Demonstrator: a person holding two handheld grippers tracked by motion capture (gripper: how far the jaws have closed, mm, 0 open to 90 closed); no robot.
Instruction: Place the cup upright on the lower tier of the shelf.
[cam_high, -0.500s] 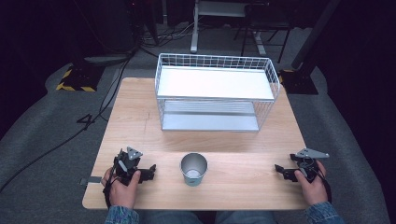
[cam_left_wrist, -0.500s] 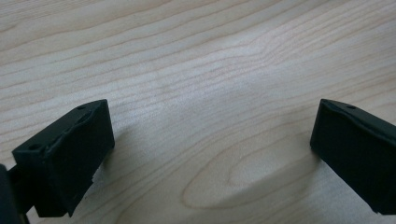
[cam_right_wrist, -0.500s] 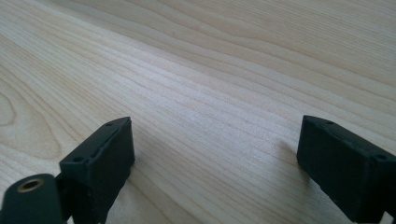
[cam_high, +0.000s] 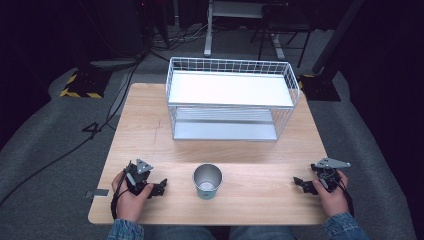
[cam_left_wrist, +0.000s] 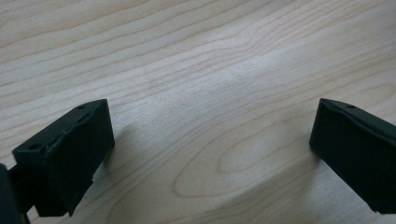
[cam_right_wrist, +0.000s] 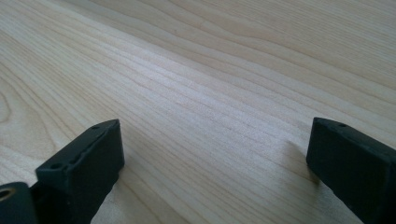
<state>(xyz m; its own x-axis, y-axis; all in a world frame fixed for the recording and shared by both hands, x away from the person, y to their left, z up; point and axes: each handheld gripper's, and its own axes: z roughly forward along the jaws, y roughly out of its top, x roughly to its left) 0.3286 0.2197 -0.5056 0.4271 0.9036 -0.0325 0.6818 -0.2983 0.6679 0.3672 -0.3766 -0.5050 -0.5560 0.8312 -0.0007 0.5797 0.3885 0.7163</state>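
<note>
At the near edge of the wooden surface (cam_high: 150, 135), the left tongs (cam_high: 159, 187) are held in a hand (cam_high: 131, 197) and laid low, pointed inward toward the middle. Their jaws are seen in the left gripper view standing wide apart, with nothing but bare wood grain between them. At the opposite near corner, the right tongs (cam_high: 299, 184) are held in the other hand (cam_high: 332, 194), likewise low and pointed inward toward the middle. In the right gripper view their jaws are also spread wide, and only bare wood is seen between them. Between the two pairs of tongs, set a little nearer to the left pair yet apart from both, a metal cup (cam_high: 207, 181) is stood upright on the surface. Its long axis is vertical, its open mouth is turned upward, and its base is rested on the wood; it is touched by neither pair of tongs. Farther back, across a bare stretch of wood, a white wire rack (cam_high: 230, 100) with two tiers is placed at the far half of the surface, its long side run from left to right. A pale flat shelf panel is carried on each tier. Beyond the surface, grey floor (cam_high: 50, 140) and dark cables (cam_high: 107, 117) are seen.
</note>
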